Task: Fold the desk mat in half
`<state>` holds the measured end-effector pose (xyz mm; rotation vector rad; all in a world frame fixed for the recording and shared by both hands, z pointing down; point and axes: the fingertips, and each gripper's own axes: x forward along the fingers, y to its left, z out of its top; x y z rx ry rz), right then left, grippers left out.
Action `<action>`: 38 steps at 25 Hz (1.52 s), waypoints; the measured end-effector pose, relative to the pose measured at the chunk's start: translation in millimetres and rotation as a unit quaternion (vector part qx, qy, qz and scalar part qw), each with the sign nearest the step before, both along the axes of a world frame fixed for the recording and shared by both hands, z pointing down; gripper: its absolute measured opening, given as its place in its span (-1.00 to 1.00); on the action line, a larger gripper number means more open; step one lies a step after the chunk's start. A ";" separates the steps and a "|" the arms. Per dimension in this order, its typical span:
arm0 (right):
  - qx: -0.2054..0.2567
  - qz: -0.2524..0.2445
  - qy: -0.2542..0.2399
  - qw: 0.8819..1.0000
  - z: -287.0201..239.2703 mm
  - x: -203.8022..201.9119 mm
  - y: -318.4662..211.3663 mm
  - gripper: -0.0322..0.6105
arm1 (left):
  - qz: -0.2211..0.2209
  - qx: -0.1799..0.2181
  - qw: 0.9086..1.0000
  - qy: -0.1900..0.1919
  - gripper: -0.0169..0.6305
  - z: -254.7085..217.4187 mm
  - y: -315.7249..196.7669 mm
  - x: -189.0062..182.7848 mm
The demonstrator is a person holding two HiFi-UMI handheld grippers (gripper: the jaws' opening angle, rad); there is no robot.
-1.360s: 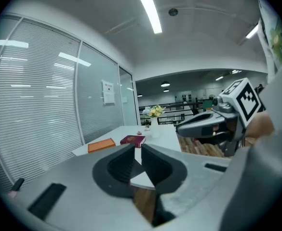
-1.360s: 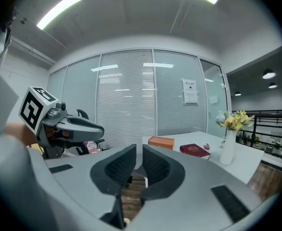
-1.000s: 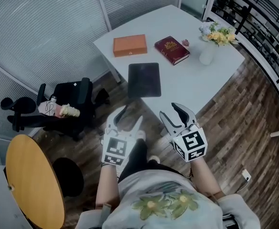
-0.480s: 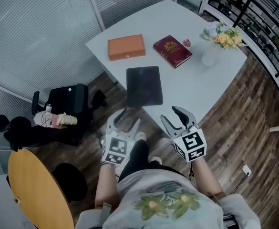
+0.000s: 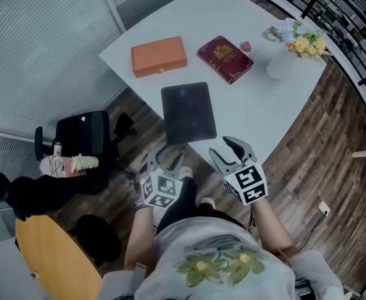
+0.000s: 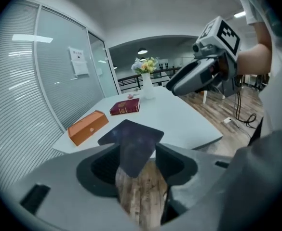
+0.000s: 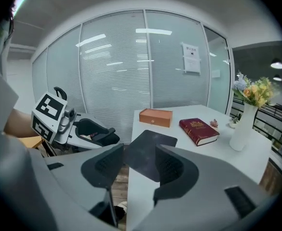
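Observation:
The dark desk mat [image 5: 188, 112] lies flat on the white table [image 5: 258, 105], and its near corner hangs past the table's edge. Both grippers hover short of that edge, apart from the mat. My left gripper [image 5: 166, 160] is open and empty; the mat [image 6: 131, 139] shows between its jaws over the wood floor. My right gripper [image 5: 226, 150] is also open and empty, with the mat [image 7: 148, 153] ahead between its jaws. The right gripper [image 6: 198, 76] appears in the left gripper view, and the left gripper [image 7: 59, 117] in the right gripper view.
Beyond the mat sit an orange box [image 5: 159, 56] and a red book [image 5: 225, 58]. A white vase of flowers [image 5: 281, 64] stands at the far right. A black office chair [image 5: 76, 145] stands left on the floor, and a round wooden table [image 5: 57, 261] is behind it.
Both grippers have come closer to the table's near edge and the mat. Both stay open and empty.

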<state>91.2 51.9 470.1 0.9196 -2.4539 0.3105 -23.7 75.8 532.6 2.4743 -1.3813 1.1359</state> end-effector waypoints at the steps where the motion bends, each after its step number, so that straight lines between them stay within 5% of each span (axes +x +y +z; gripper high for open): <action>1: -0.006 0.000 0.005 1.000 4.6 -1.6 -1.9 -0.28 | 0.003 -0.003 1.000 -0.007 -0.28 6.4 -2.9 -1.3; 10: -0.033 0.006 0.038 0.999 36.4 -11.9 -19.8 -0.28 | 0.040 -0.043 0.996 -0.062 -0.28 68.9 -25.1 -5.2; 26: -0.067 0.031 0.082 0.994 74.6 -17.8 -34.3 -0.28 | 0.119 -0.081 0.971 -0.190 -0.33 149.3 -41.0 -5.5; 38: -0.082 0.048 0.092 0.991 94.6 -13.6 -33.7 -0.28 | 0.148 -0.097 0.970 -0.167 -0.78 150.5 -38.9 -3.8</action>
